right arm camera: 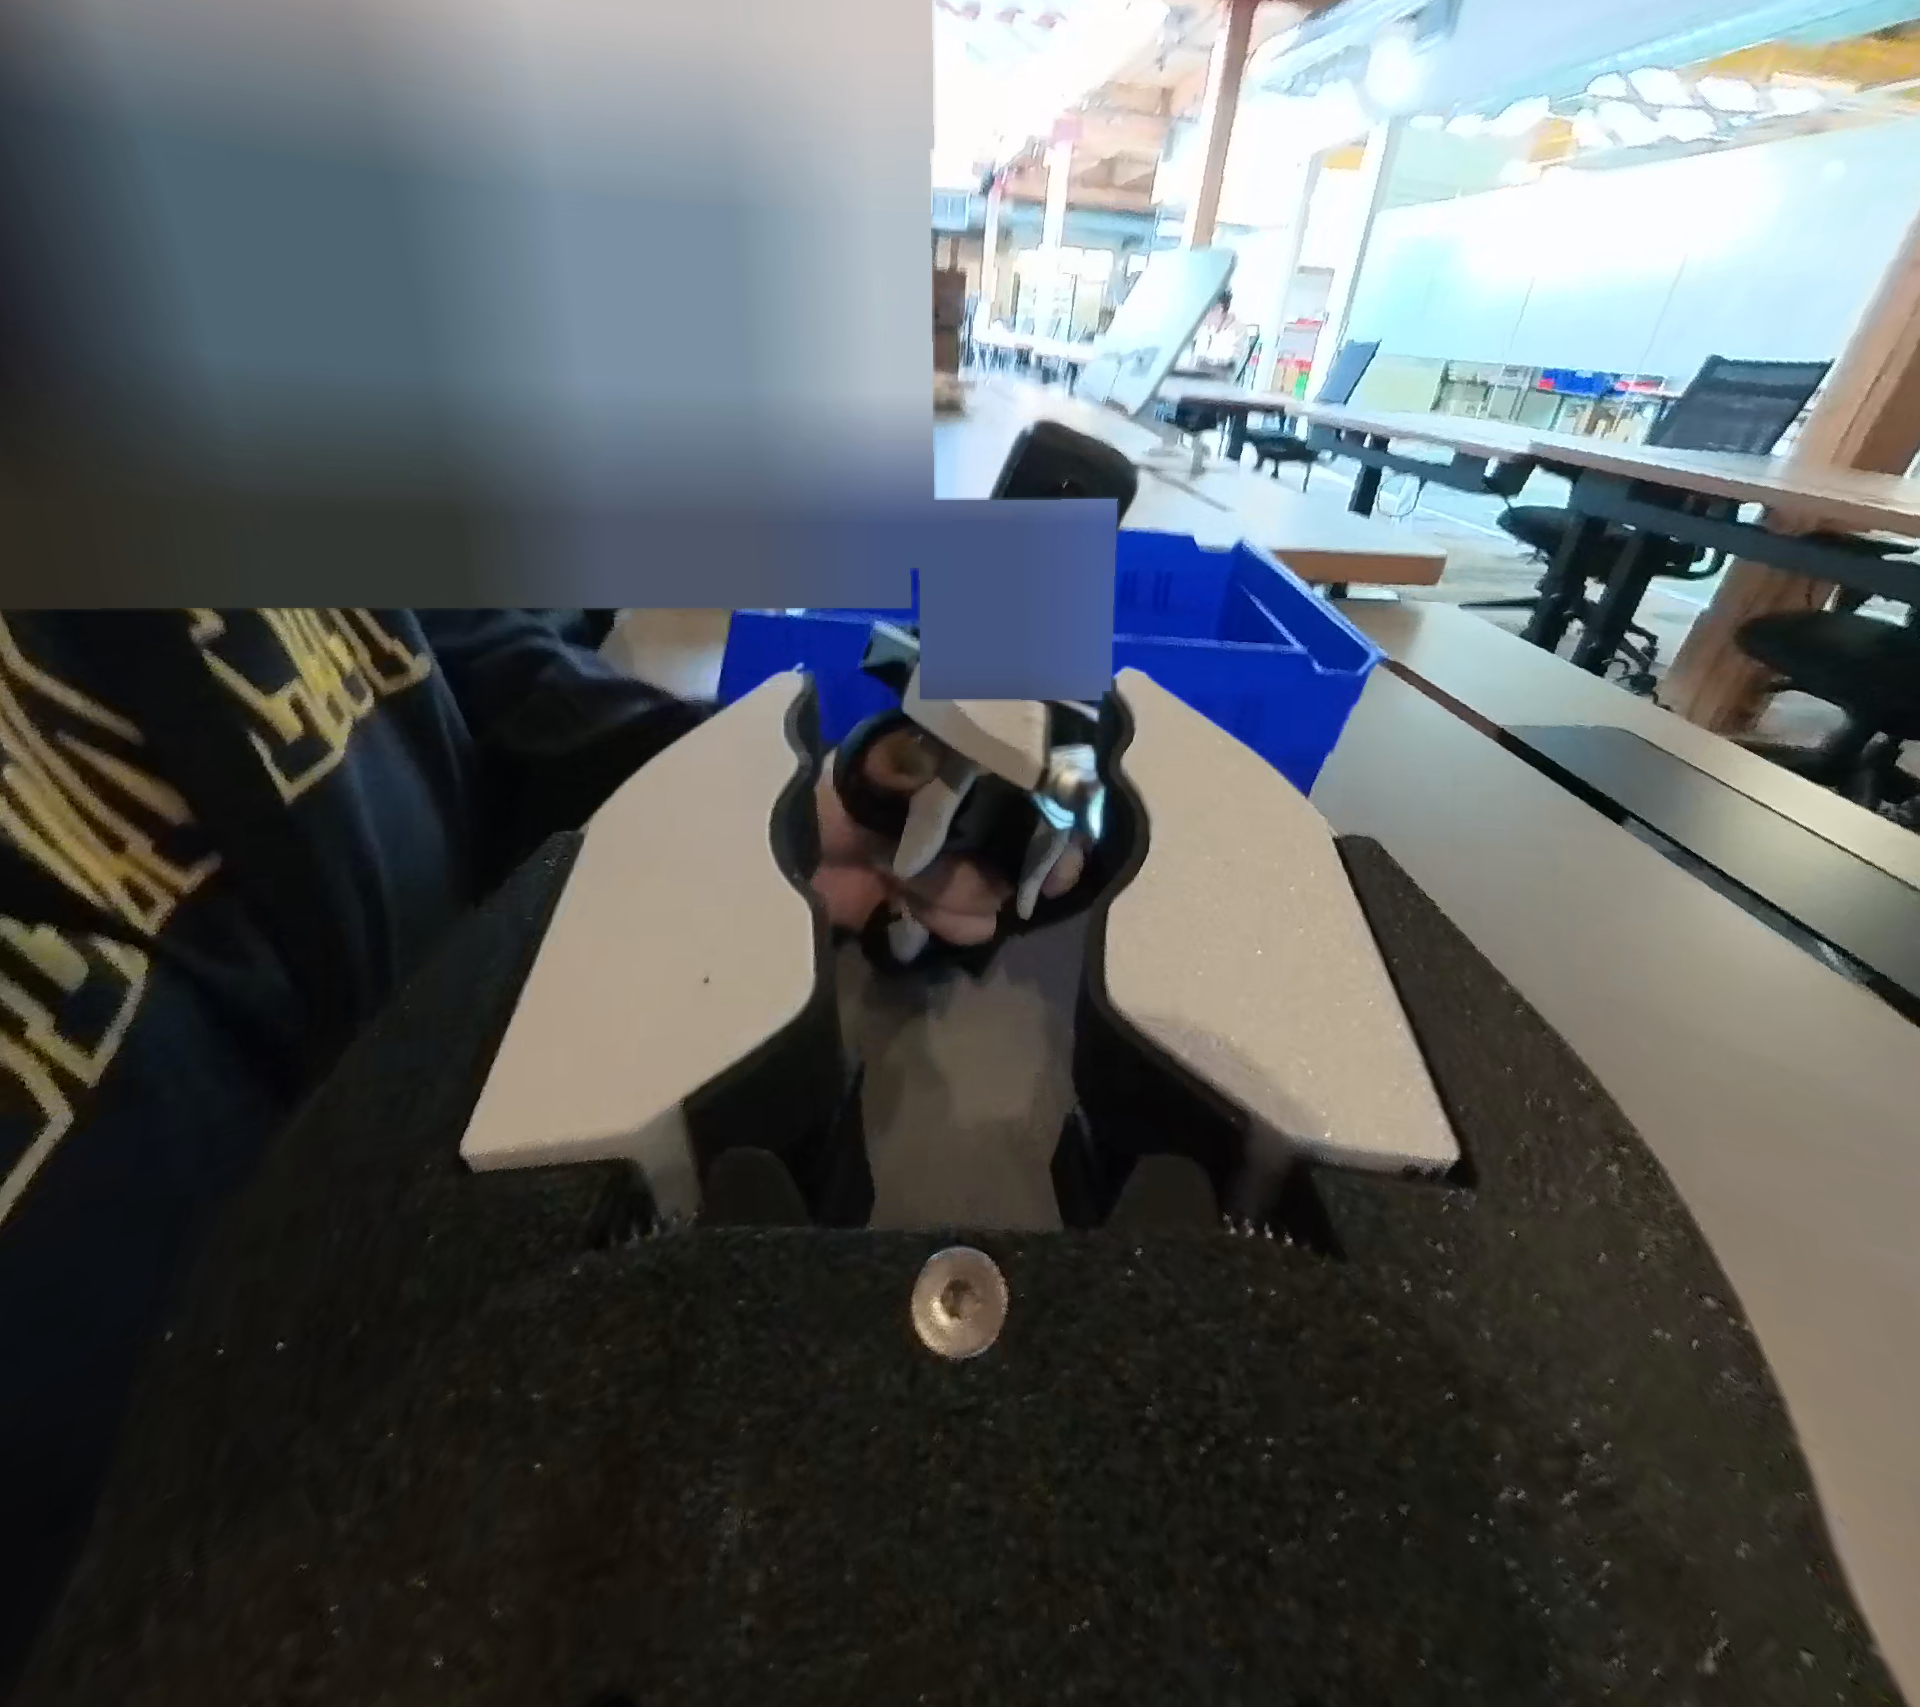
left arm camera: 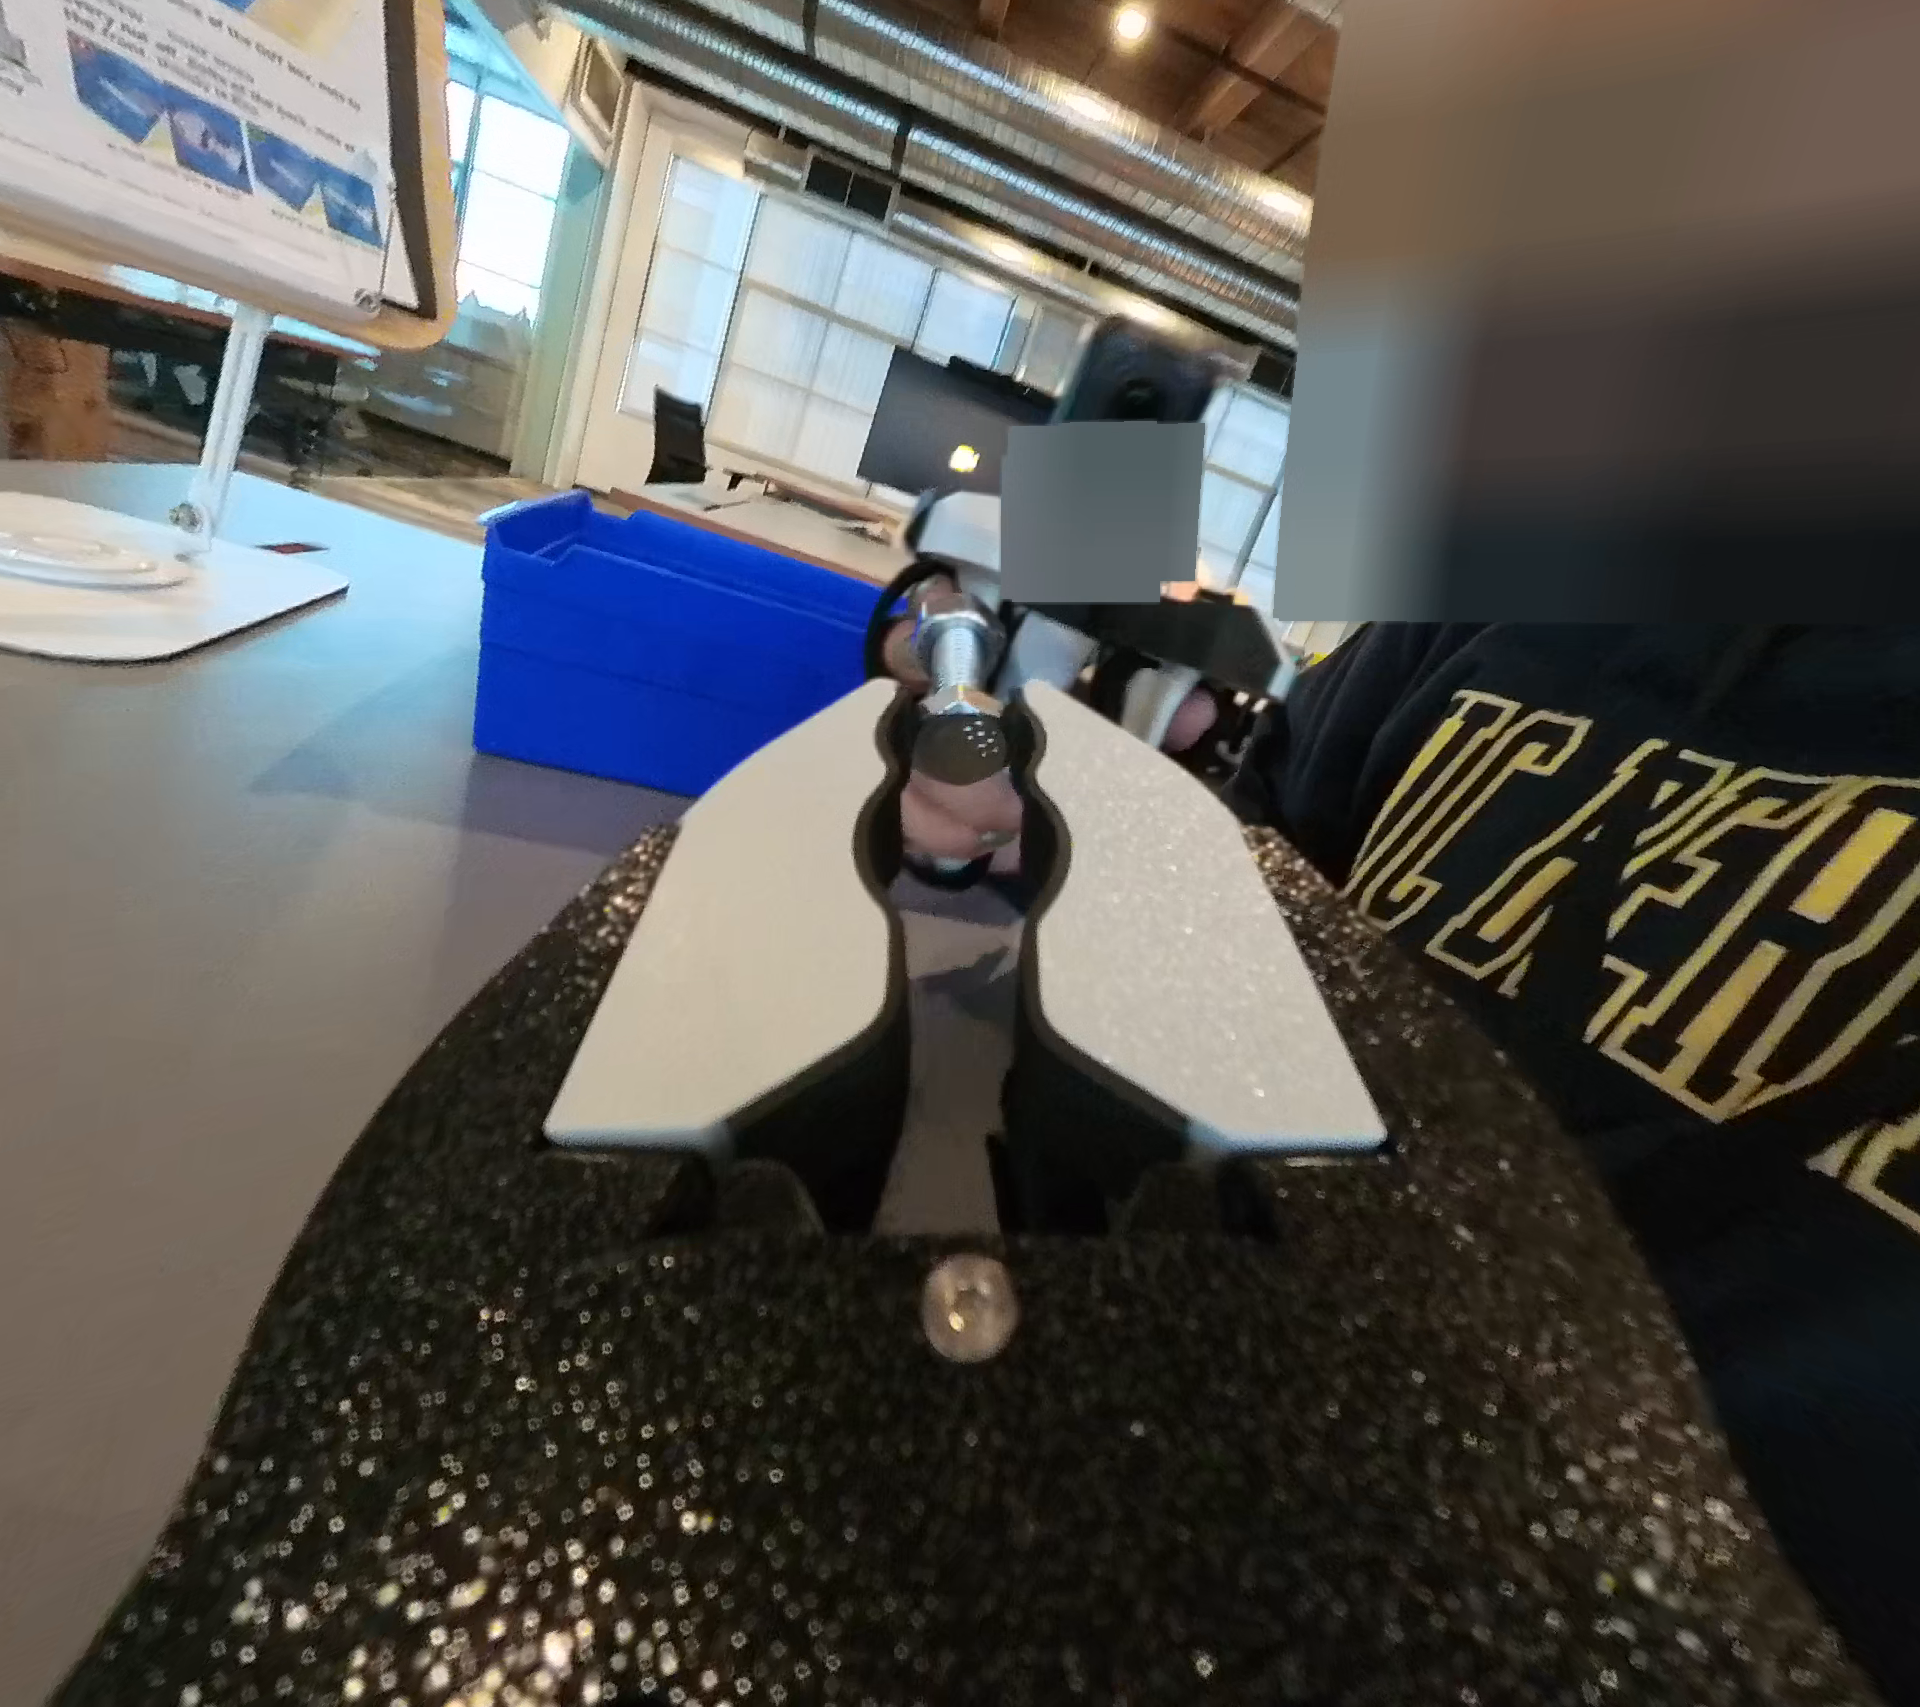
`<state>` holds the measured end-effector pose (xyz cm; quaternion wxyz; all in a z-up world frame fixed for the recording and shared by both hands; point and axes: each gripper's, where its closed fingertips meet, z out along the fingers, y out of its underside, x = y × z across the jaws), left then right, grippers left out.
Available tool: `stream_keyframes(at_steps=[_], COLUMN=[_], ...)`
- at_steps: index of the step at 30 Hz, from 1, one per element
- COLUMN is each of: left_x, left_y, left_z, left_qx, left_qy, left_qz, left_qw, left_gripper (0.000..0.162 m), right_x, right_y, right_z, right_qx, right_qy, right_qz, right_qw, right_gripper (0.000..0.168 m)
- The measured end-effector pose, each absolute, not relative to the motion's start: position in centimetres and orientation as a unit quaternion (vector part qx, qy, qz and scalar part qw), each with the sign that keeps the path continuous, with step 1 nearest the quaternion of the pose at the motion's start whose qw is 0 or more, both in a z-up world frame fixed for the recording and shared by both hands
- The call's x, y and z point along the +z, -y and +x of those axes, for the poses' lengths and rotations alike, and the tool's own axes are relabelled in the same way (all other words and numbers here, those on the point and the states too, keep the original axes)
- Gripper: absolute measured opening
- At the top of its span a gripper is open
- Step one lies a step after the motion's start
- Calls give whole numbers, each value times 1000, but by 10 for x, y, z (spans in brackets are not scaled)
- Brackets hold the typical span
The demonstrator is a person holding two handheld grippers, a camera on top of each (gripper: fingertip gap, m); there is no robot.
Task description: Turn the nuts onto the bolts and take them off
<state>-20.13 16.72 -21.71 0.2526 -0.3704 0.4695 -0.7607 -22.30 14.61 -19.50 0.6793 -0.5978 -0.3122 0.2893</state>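
The bolt [left arm camera: 956, 701] is bright bare metal, its hexagonal head glossy and mirror-like, its shank ridged with thread; the nut [left arm camera: 961, 623] at its 12 o'clock end shows the same polished shine. The left gripper [left arm camera: 958, 748] has pale grey fingers [left arm camera: 769, 919] of matt, finely grainy plastic on a rough black base flecked with glitter. The right gripper [right arm camera: 961, 784] has a similar matt grey plastic over a dull, felt-like black base. At 10 o'clock from the bolt, the blue bin [left arm camera: 644, 629] is smooth plastic with a soft sheen. The table [left arm camera: 208, 826] is smooth, matt grey. The dark sweatshirt [left arm camera: 1621, 930] is soft cloth.
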Motion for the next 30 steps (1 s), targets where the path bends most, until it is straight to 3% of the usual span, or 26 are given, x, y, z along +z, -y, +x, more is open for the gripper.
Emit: stream_keyframes(at_steps=[6,16,24,30], left_x=[-220,-216,-221,-228], left_y=[-165,-165,-172,-162], left_z=[-202,-205,-202,-200], left_qx=[-752,-754,-742,-725], left_qy=[-489,-489,-490,-523], left_qz=[-368,-360,-382,-379], left_qw=[245,249,250,239], left_gripper=[17,17,17,17], right_x=[-210,-227,-229,-220], right_y=[-151,-155,-142,-147], right_z=[-221,-213,-219,-215], right_qx=[216,215,231,205], right_qy=[345,349,389,374], right_qz=[-639,-680,-671,-662], right_qw=[653,608,587,617], right_gripper=[50,52,36,45])
